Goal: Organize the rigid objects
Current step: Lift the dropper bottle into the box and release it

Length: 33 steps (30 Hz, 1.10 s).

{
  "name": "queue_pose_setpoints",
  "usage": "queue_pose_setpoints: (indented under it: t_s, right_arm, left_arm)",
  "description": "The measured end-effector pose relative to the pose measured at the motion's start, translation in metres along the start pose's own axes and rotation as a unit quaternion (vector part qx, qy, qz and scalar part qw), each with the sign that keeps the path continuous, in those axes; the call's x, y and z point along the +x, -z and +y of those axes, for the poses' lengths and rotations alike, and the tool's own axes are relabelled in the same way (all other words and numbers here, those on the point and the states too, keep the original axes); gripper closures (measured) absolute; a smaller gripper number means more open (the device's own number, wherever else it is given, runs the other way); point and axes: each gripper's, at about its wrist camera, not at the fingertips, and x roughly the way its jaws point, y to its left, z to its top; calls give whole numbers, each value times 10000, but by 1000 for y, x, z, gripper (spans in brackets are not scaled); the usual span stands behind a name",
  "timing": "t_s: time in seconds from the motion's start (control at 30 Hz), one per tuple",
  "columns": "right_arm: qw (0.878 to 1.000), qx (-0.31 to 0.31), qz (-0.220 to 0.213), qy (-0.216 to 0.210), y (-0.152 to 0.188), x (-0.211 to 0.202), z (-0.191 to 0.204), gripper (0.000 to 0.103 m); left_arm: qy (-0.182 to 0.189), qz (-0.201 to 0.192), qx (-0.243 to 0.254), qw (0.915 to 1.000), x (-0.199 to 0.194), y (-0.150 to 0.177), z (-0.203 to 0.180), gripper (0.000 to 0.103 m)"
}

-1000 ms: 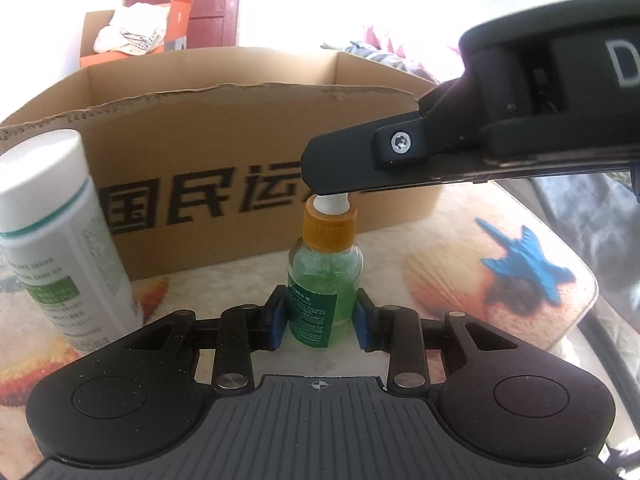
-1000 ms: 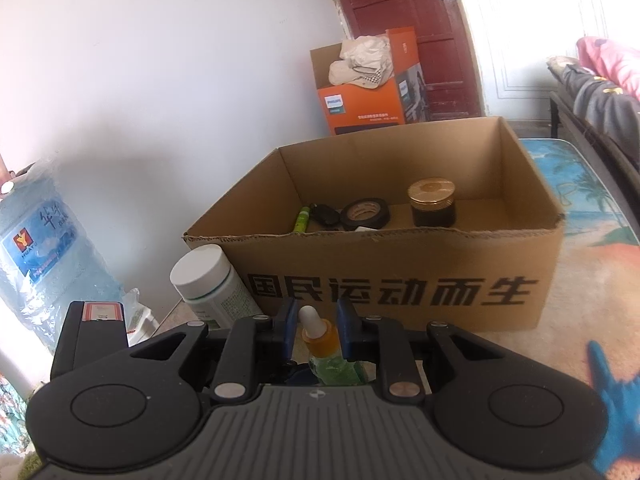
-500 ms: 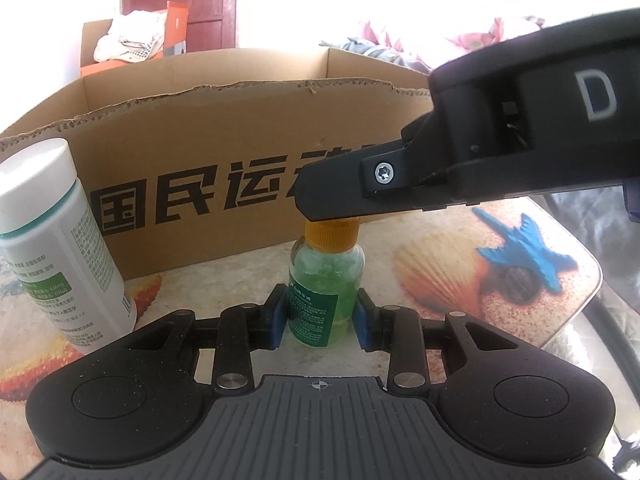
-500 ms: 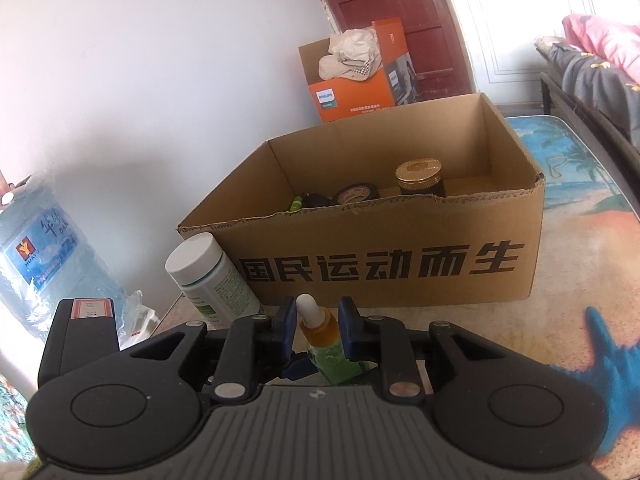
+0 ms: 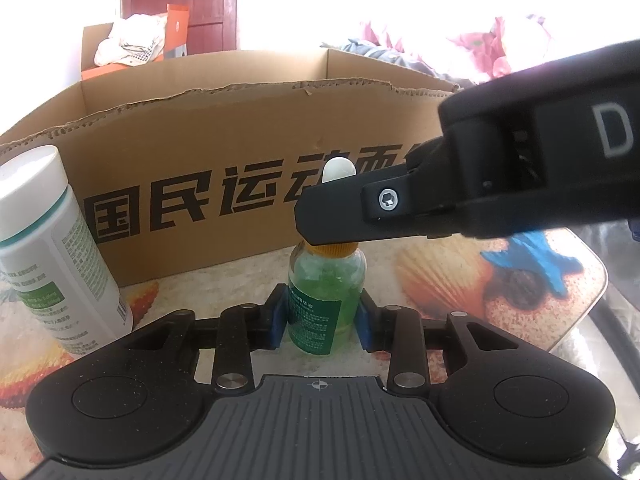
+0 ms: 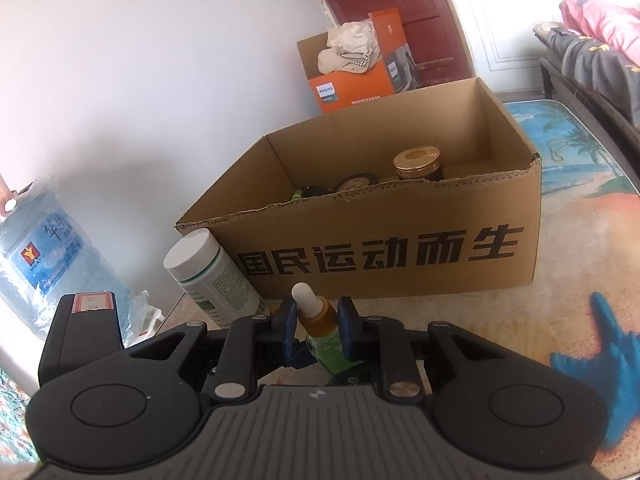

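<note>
A small dropper bottle (image 5: 324,280) with green liquid, an orange collar and a white bulb stands on the table in front of the cardboard box (image 5: 248,152). My left gripper (image 5: 320,322) is shut on its lower body. My right gripper (image 6: 318,322) is closed around its orange collar (image 6: 320,314), and its finger crosses the bottle's neck in the left wrist view (image 5: 360,208). The open box (image 6: 400,248) holds a gold-lidded jar (image 6: 418,164), a tape roll (image 6: 356,182) and other small items.
A white pill bottle (image 5: 44,248) with a green label stands left of the dropper bottle, also in the right wrist view (image 6: 208,276). A blue water jug (image 6: 44,264) sits off the table's left edge. An orange box (image 6: 352,76) stands behind.
My right gripper has lowered from the white bulb to the orange collar of the dropper bottle. My left gripper keeps its hold on the bottle's body.
</note>
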Motion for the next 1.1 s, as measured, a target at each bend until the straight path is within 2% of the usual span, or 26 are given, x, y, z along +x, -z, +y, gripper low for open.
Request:
queue_pose_setpoints:
  t_s: [0.47, 0.93, 1.1]
  right_arm:
    - [9999, -81, -101, -47, 1, -4, 3, 80]
    - [9987, -329, -363, -151, -4, -26, 17, 80]
    - [9974, -434, -515, -272, -13, -40, 23, 80]
  left_arm:
    - [-42, -127, 36, 9999, -3, 1, -3, 72]
    - [-250, -575, 294, 9976, -26, -5, -11, 72]
    - [-282, -845, 404, 9952, -41, -16, -15, 72]
